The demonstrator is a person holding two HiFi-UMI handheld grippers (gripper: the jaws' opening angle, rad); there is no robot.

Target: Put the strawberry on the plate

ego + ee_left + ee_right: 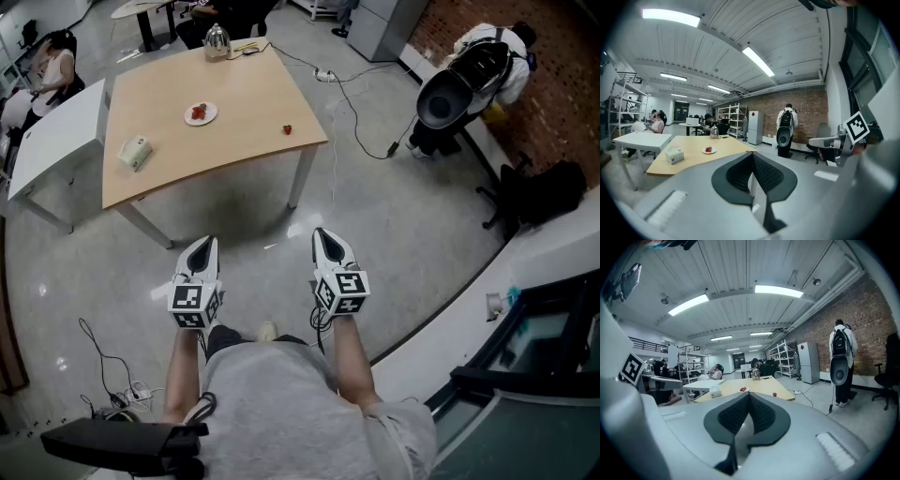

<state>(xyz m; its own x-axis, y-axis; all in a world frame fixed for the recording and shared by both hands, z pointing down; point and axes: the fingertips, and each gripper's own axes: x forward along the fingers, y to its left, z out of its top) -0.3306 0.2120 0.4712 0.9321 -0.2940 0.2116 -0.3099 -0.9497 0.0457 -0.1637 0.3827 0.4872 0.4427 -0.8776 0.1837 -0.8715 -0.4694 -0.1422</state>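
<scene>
Both claws are closed with nothing in them. The left gripper (200, 253) and right gripper (328, 246) are held side by side at lower centre of the head view, well short of the table (234, 94), so the approach has likely not begun. One loose strawberry (288, 129) sits near the table's right edge, upper centre. The plate (201, 114), already holding something red, lies to its left.

Bright, even light falls from ceiling strip lights (758, 61). The glossy floor (394, 216) shows faint glare. Both gripper views bend and darken at their edges.
</scene>
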